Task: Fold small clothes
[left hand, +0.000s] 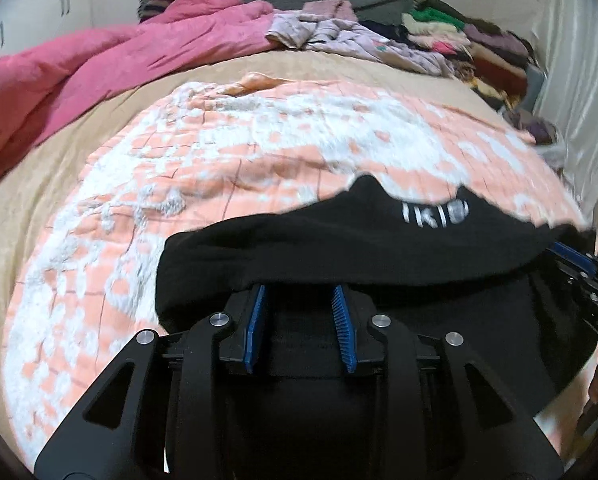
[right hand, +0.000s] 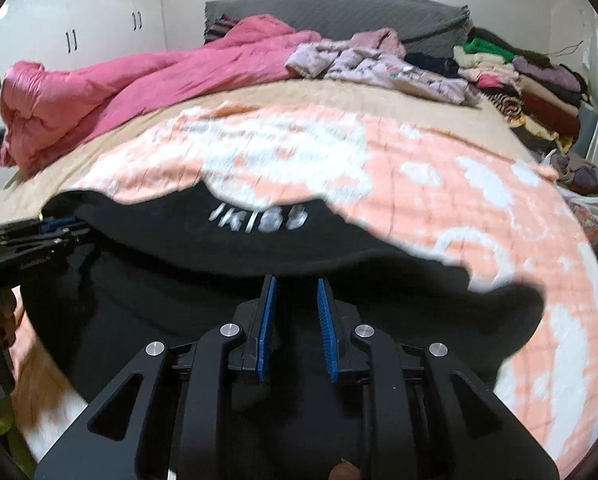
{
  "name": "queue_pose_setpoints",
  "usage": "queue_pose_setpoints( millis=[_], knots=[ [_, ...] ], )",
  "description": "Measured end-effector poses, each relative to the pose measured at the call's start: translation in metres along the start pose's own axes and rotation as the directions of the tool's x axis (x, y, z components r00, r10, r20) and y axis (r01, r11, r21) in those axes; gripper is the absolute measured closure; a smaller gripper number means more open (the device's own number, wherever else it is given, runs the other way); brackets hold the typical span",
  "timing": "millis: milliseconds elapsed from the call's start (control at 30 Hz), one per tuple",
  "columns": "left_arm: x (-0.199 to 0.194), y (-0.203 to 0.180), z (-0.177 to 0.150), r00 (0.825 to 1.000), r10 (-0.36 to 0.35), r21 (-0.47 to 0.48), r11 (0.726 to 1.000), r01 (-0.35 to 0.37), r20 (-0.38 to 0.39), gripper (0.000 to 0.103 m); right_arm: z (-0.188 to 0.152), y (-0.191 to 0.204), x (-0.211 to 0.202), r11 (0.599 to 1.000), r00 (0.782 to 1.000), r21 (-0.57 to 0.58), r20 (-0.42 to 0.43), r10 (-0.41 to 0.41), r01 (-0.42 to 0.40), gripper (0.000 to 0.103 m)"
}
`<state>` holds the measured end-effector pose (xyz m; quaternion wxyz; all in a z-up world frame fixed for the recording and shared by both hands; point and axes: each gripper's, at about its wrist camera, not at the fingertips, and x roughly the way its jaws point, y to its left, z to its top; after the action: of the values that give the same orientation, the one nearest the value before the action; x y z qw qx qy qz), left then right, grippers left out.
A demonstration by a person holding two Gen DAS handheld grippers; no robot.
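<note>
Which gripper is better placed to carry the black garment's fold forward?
Neither clearly. The left gripper and right gripper each reach under the black garment, whose raised fold drapes over both sets of fingertips. Whether either grips cloth is hidden.

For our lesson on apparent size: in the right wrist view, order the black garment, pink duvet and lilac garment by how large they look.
1. black garment, though nearness to the camera inflates it
2. pink duvet
3. lilac garment

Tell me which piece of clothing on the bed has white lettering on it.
The black garment draped over both grippers, nearest the cameras; the lilac clothes and stacked pile lie far back without visible lettering.
</note>
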<state>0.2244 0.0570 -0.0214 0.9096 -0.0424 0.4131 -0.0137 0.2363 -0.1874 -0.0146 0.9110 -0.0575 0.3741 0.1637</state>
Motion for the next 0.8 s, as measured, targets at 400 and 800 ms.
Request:
queue_pose_setpoints(
  millis=[400,800],
  knots=[
    [0.025,0.028,0.055,0.998,-0.065,-0.114,0.992,0.062,-0.021,0.073,0.002,-0.051,-0.068,0.995,0.991,0.074,0.114,-0.074,0.066,0.071],
    [-0.012,0.081,0.054,0.990,-0.076,-0.339,0.934,0.113,0.121,0.056,-0.057,-0.071,-0.026,0.980,0.981,0.112,-0.118,-0.152,0.166,0.068]
  ],
)
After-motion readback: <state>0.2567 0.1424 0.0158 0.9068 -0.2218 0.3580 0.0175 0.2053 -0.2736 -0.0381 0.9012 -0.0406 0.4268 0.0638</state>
